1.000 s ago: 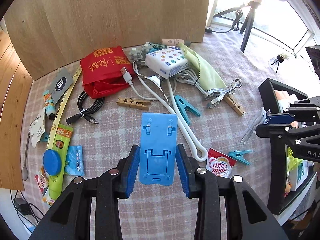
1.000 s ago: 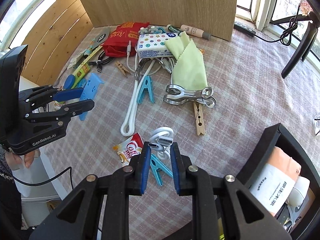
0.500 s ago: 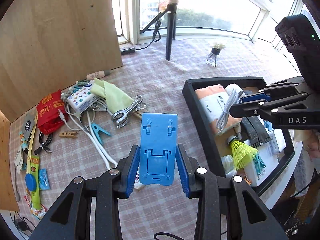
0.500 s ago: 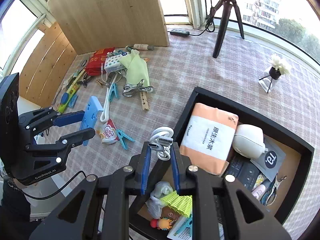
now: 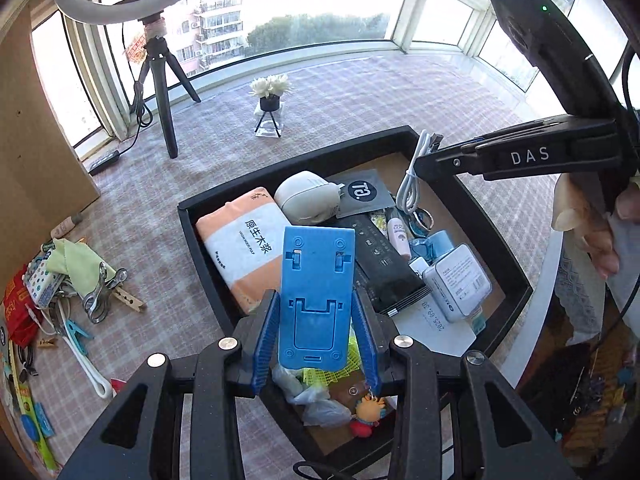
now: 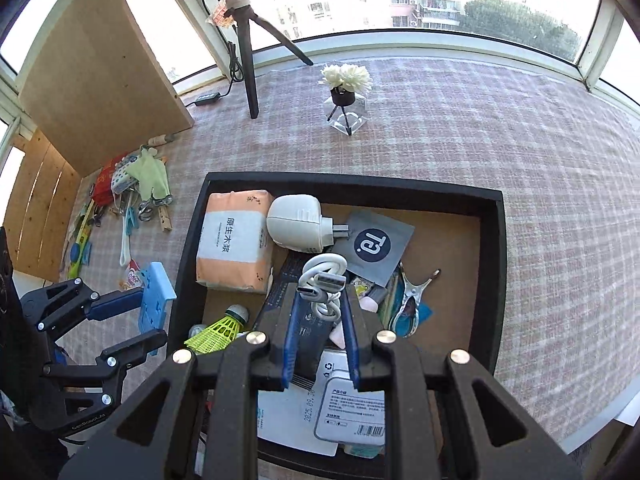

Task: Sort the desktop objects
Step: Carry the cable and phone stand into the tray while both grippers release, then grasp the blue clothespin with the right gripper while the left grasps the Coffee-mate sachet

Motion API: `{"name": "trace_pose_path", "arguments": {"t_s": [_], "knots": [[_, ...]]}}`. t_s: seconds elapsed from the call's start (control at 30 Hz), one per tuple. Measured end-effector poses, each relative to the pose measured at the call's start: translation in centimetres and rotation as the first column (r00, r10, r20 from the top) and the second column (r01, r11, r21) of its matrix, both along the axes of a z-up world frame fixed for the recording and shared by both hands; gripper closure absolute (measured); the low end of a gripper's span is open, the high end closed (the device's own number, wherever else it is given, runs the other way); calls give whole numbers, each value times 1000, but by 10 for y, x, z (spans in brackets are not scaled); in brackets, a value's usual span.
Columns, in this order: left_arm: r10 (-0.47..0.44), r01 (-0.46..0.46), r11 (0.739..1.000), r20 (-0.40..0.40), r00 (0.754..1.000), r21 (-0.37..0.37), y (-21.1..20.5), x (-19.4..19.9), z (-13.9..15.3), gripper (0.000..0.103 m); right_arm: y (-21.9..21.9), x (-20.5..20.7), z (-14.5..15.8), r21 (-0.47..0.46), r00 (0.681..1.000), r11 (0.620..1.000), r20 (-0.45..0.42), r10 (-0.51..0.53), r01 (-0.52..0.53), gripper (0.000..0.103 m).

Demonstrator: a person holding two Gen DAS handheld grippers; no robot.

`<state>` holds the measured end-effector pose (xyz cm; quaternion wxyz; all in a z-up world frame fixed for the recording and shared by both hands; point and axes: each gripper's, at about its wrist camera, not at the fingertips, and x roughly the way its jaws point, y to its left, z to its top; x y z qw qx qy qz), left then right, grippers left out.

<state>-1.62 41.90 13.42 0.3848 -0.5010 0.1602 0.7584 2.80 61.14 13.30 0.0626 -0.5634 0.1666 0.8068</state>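
My left gripper point(image 5: 316, 312) is shut on a blue plastic phone stand point(image 5: 316, 288), held above the near left part of the black tray point(image 5: 328, 152). In the right wrist view the same stand point(image 6: 154, 300) hangs just left of the tray wall point(image 6: 352, 184). My right gripper point(image 6: 320, 300) is shut on a coiled white USB cable point(image 6: 324, 276), over the middle of the tray; the cable point(image 5: 416, 176) dangles there in the left wrist view too. The tray holds a tissue pack point(image 6: 232, 240), a white charger point(image 6: 294, 222), a yellow shuttlecock point(image 6: 216, 330) and several small items.
A heap of loose things lies on the checked cloth at the left: green cloth point(image 5: 80, 264), metal clip point(image 5: 100, 292), pegs, cables, red pouch. A tripod point(image 6: 248, 52) and a small flower pot point(image 6: 344, 88) stand beyond the tray. A hand point(image 5: 600, 236) grips the right tool.
Both grippers have swung from above the loose heap across to the black tray, carrying the blue stand and the white cable. The heap now lies far left.
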Motion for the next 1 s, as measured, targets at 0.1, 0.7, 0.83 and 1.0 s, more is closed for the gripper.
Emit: {"name": "trace_pose_path", "arguments": {"t_s": [0.1, 0.7, 0.83, 1.0], "knots": [[-23, 23, 1000, 2, 1000, -1, 12, 7, 0, 68, 9, 7, -3, -2, 1000, 1000, 7, -25, 25, 83], [173, -169, 982, 45, 984, -81, -52, -18, -18, 42, -44, -22, 1, 9, 992, 992, -18, 124, -124, 54], [294, -286, 952, 69, 953, -112, -92, -35, -31, 42, -85, -40, -4, 27, 971, 971, -18, 239, -238, 54], [464, -439, 880, 139, 875, -179, -145, -55, -59, 42, -148, -64, -15, 43, 913, 913, -17, 407, -406, 54]]}}
